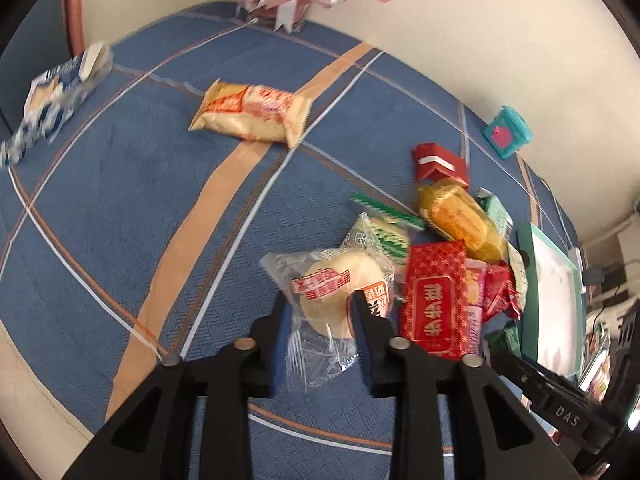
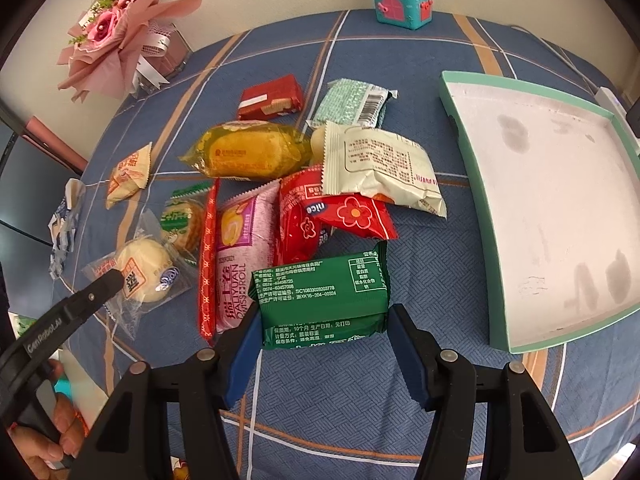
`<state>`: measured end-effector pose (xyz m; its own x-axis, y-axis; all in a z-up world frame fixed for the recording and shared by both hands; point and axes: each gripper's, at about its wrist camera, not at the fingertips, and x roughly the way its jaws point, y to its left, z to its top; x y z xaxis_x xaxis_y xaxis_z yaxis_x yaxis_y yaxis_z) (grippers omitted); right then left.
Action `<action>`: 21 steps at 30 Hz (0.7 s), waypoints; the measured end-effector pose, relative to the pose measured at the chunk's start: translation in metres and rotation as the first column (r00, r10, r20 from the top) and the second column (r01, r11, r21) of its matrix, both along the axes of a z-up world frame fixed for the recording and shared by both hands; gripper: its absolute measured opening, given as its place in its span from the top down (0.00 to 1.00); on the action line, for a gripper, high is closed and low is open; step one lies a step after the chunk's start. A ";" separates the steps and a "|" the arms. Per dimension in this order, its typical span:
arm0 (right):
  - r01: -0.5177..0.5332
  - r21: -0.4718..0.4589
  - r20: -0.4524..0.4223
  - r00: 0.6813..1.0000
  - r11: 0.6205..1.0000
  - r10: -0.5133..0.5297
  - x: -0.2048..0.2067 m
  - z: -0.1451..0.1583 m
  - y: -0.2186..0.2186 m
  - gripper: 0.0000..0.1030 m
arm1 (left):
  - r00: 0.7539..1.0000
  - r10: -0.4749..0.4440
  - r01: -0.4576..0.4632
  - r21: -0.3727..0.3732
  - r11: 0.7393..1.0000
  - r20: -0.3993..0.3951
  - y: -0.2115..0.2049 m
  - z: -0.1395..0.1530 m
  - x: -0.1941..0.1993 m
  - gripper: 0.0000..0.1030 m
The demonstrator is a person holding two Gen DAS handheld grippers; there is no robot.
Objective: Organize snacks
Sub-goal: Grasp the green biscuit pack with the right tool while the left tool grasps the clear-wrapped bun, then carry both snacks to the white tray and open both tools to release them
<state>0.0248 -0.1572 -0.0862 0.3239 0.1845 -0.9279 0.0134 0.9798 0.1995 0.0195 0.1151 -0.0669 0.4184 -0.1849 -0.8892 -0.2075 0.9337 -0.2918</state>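
Observation:
A pile of wrapped snacks lies on the blue checked tablecloth point(image 2: 420, 272). My left gripper point(image 1: 320, 304) is shut on a round pale bun in clear wrap point(image 1: 332, 292), at the pile's left edge; the bun also shows in the right wrist view point(image 2: 146, 270). My right gripper point(image 2: 322, 312) has its jaws on both sides of a green snack pack point(image 2: 324, 296) at the pile's near edge; I cannot tell if they press it. A mint-rimmed white tray point(image 2: 548, 200) lies to the right, with no snacks on it.
A yellow cake pack point(image 2: 248, 154), red packs point(image 2: 336, 212), a pink roll pack point(image 2: 244, 256) and a white pack point(image 2: 380, 168) form the pile. An orange bread pack point(image 1: 252, 114) and a blue pack point(image 1: 56, 96) lie apart at left. A pink bouquet point(image 2: 116, 32) and a teal toy chest point(image 2: 402, 0) stand by the wall.

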 end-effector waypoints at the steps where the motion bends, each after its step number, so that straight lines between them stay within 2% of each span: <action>1: 0.003 -0.004 -0.004 1.000 1.000 -0.003 0.000 -0.001 -0.001 0.37 | 1.000 0.007 -0.007 0.010 1.000 -0.010 0.002 -0.003 0.001 0.58; 2: 0.005 -0.008 -0.006 1.000 1.000 -0.005 0.000 -0.002 -0.001 0.37 | 1.000 0.011 -0.011 0.014 1.000 -0.013 0.004 -0.004 0.003 0.46; 5: 0.007 -0.017 -0.018 1.000 1.000 -0.007 0.001 -0.005 -0.002 0.37 | 1.000 0.022 -0.023 -0.030 0.999 -0.020 0.005 -0.007 0.009 0.27; 7: 0.007 -0.019 -0.022 1.000 1.000 -0.008 0.002 -0.006 -0.002 0.37 | 0.999 0.031 -0.033 -0.042 0.999 -0.038 0.002 -0.009 0.016 0.19; 13: 0.011 -0.029 -0.025 1.000 1.000 -0.012 0.002 -0.006 -0.003 0.37 | 0.993 0.020 -0.017 0.022 1.000 -0.120 -0.019 -0.027 0.036 0.19; 16: 0.013 -0.033 -0.030 0.999 0.999 -0.014 0.003 -0.008 -0.002 0.37 | 0.989 0.019 -0.017 0.020 1.000 -0.146 -0.024 -0.036 0.040 0.19; 19: 0.016 -0.034 -0.031 0.999 0.999 -0.017 0.004 -0.009 -0.002 0.37 | 0.989 0.028 -0.025 0.017 1.000 -0.145 -0.023 -0.038 0.040 0.35; 21: 0.018 -0.033 -0.030 0.999 0.999 -0.019 0.005 -0.009 -0.002 0.37 | 0.991 0.028 -0.028 0.002 1.000 -0.134 -0.020 -0.037 0.039 0.38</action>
<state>0.0296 -0.1589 -0.0955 0.2989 0.1480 -0.9427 0.0371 0.9854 0.1664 0.0581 0.0946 -0.1039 0.3007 -0.1750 -0.9375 -0.2706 0.9270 -0.2598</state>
